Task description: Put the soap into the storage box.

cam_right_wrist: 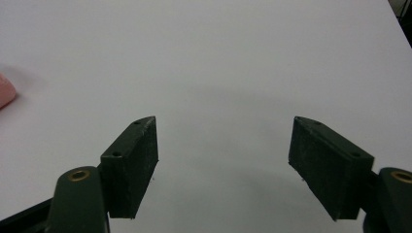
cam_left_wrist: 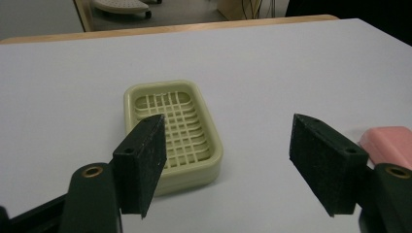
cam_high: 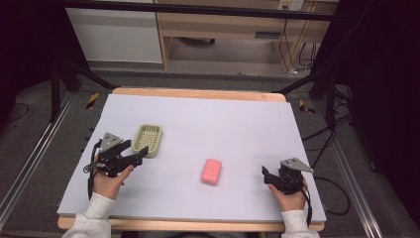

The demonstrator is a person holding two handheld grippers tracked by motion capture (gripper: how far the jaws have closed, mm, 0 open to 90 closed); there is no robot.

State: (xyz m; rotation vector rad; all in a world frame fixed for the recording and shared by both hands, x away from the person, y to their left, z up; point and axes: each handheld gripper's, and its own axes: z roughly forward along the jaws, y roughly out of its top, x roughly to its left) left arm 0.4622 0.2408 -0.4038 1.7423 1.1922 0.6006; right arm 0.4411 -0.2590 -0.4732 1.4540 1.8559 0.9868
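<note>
While both hands rest near the lower edge of the high view, the left claw sits just beside the pale green soap dish, and the pink soap bar lies at centre on the counter, well apart from the right claw. In the left gripper view, the jaws stand open and empty; the slotted dish looks empty. In the right gripper view, the jaws gape, holding nothing. Probably an approach step: next, a grasp on the dish's rim.

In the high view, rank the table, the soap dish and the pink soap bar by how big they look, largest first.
1. Table, by far the largest.
2. Pale green soap dish.
3. Pink soap bar, somewhat smaller than the dish, though it lies nearer the camera, so the gap between those two is not certain.
</note>
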